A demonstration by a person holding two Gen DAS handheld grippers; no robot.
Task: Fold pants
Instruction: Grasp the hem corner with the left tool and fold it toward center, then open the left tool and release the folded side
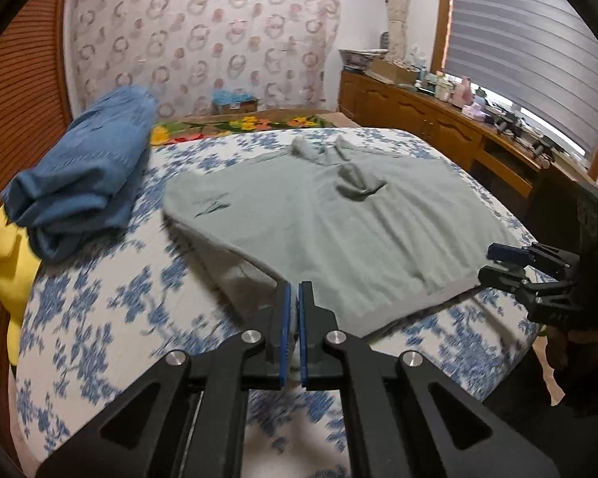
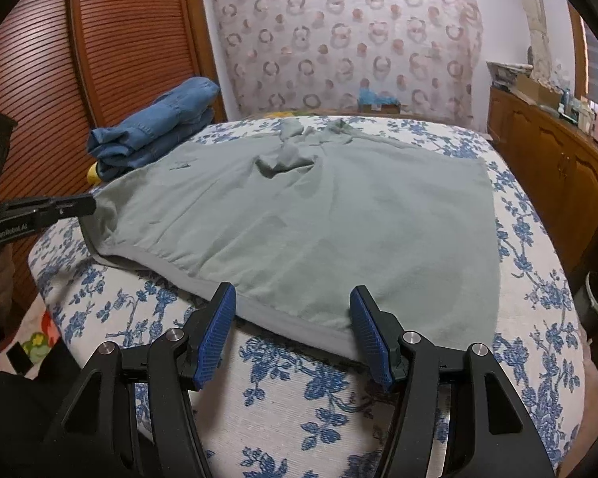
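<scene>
The bed (image 2: 339, 418) in front of me wears a white cover with blue flowers. The grey-green pants (image 2: 319, 219) lie spread flat across most of it, the waist end nearest me and close to the bed's near edge, the legs reaching toward its far end, where the cloth is bunched. Left of the pants, at the bed's left side, sits a stack of folded blue jeans (image 2: 155, 127). Just beside the jeans, on their near left, something yellow (image 1: 8, 263) rests at the bed's edge; I can't tell what it is.
</scene>
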